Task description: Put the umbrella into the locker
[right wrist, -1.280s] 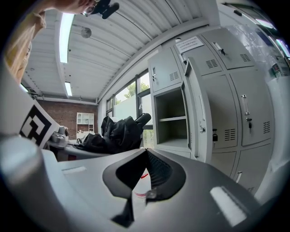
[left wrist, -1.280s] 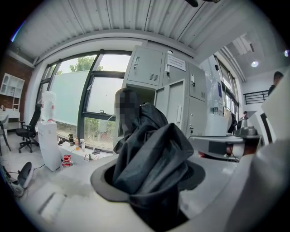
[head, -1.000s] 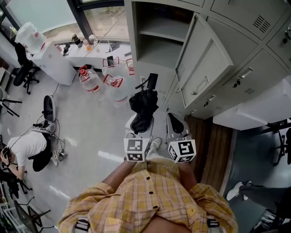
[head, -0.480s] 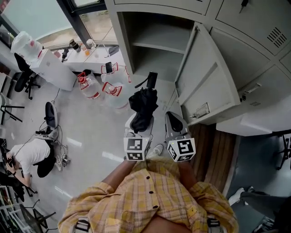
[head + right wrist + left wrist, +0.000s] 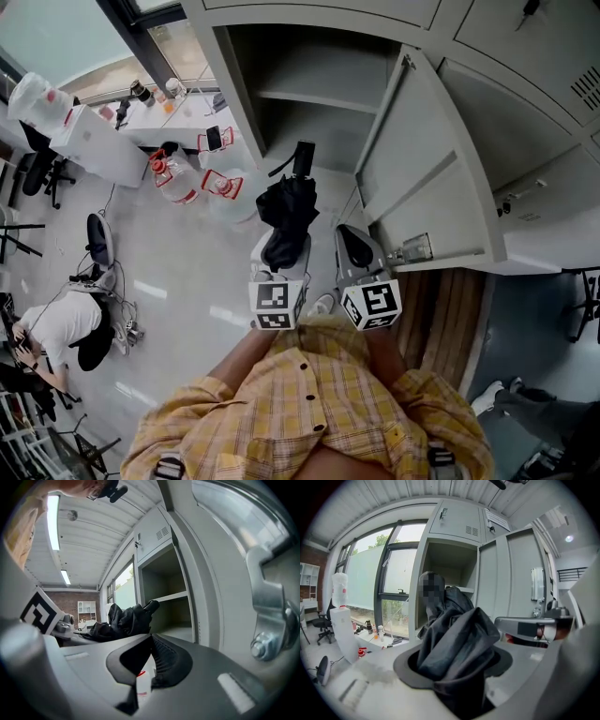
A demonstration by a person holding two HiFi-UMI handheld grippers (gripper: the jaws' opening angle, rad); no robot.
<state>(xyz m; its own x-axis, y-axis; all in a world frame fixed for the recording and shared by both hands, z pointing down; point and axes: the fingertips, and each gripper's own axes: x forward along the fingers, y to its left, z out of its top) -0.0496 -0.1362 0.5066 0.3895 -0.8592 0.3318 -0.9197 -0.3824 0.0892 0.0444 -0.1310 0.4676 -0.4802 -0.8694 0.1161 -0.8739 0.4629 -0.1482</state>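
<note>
In front of the open locker (image 5: 314, 127), I'm gripping the umbrella (image 5: 286, 208) in the left hand-held gripper (image 5: 280, 246), its long axis pointing straight into the compartment ahead; the right hand-held gripper (image 5: 352, 246) is sitting beside it, clenched and empty.

- Office/lab-type workspace, not a home.
- Bank of grey metal lockers (image 5: 525, 112) w/ vents & handles along one wall; one open locker (image 5: 309, 103) w/ shelf inside.
- Tall dark-framed windows (image 5: 396, 583), strip lights (image 5: 52, 520) on ribbed ceiling, brick wall (image 5: 93, 596) at far end.
- White counter (image 5: 169, 117) w/ bottles, big water jugs (image 5: 173, 180) on grey floor (image 5: 187, 272), swivel chair (image 5: 42, 167).
- Person (image 5: 56, 323) crouched on floor among cables & equipment.
</note>
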